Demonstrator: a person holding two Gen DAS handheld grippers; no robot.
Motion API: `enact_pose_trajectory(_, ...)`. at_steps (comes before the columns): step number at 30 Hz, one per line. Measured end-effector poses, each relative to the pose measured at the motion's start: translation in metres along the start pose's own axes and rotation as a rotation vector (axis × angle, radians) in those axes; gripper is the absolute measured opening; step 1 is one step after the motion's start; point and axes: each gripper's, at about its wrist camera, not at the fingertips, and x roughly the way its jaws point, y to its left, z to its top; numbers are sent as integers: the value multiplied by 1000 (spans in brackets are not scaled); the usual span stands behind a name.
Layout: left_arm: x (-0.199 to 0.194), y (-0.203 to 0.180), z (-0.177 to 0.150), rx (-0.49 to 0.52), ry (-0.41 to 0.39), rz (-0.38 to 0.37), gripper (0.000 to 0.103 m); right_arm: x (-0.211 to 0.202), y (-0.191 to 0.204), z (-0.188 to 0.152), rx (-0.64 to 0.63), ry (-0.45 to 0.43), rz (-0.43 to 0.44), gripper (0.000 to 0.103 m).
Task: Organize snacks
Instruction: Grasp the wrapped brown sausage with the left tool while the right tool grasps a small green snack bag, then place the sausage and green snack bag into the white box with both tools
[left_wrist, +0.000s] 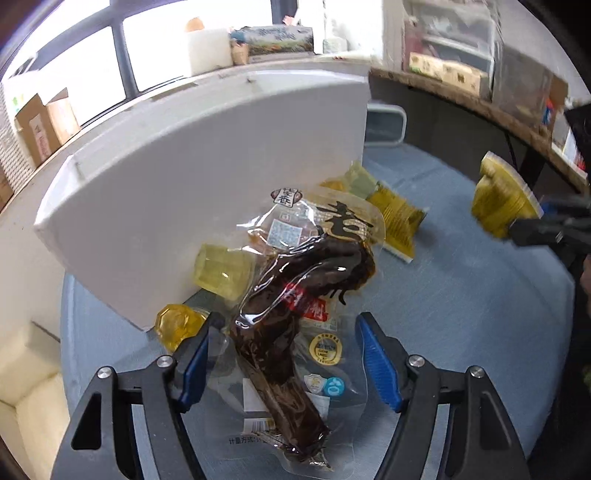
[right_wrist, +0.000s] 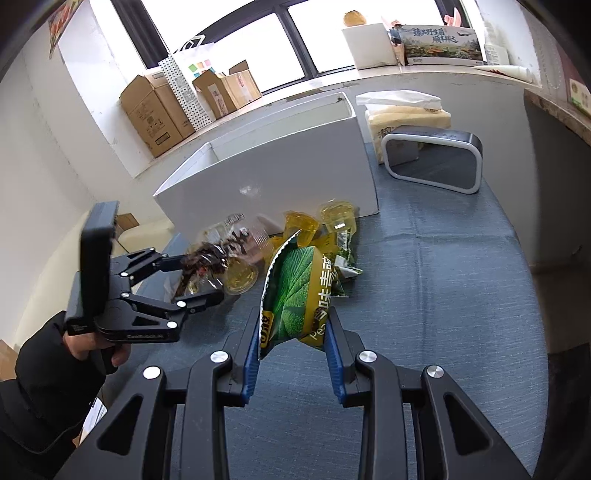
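A clear vacuum pack of dark meat snack (left_wrist: 291, 295) stands tilted between the blue pads of my left gripper (left_wrist: 288, 319), whose jaws press its film edges. In the right wrist view that left gripper (right_wrist: 203, 278) holds the blurred pack (right_wrist: 207, 262) in front of the white box (right_wrist: 280, 177). My right gripper (right_wrist: 293, 321) is shut on a green leaf-printed snack packet (right_wrist: 299, 291), held above the table; it shows at the far right of the left wrist view (left_wrist: 502, 199). Yellow jelly cups (left_wrist: 221, 271) and another green packet (left_wrist: 397, 218) lie by the white box (left_wrist: 184, 177).
A blue-grey cloth (right_wrist: 443, 295) covers the table. A black grey-rimmed speaker (right_wrist: 436, 162) and a tissue pack (right_wrist: 406, 110) stand behind the box at the right. Cardboard boxes (right_wrist: 155, 110) line the windowsill. A dark sleeve and hand (right_wrist: 55, 354) hold the left gripper.
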Motion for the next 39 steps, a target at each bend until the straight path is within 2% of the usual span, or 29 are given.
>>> enact_pose_trajectory(4,-30,0,-3,-118,-45,67,77,-2,5,3,-15,-12,0,34)
enact_pose_trajectory(6,-48,0,-3,-213,-76,85,77,-2,6,7,-24,-17,-3,34)
enact_pose_trajectory(12,-84,-3,3,-377,-142,132,77,-2,16,30,-60,-41,-6,34)
enact_pose_trajectory(15,-90,1,9,-439,-157,110,77,1,23,48,-81,-55,-3,34)
enact_pose_trajectory(19,-93,4,36,-438,-178,128,77,8,35,79,-120,-71,-8,34)
enact_pose_trajectory(23,-106,23,69,-432,-214,156,78,15,45,121,-146,-98,-21,34)
enact_pose_trajectory(26,-106,43,92,-463,-234,111,78,23,51,151,-169,-122,-40,34)
enact_pose_trajectory(28,-104,57,107,-473,-246,118,78,34,53,168,-176,-119,-55,34)
enact_pose_trajectory(35,-70,95,143,-477,-206,143,78,79,45,211,-164,-76,-71,34)
enact_pose_trajectory(39,-47,110,147,-479,-175,143,78,97,35,214,-154,-45,-103,37)
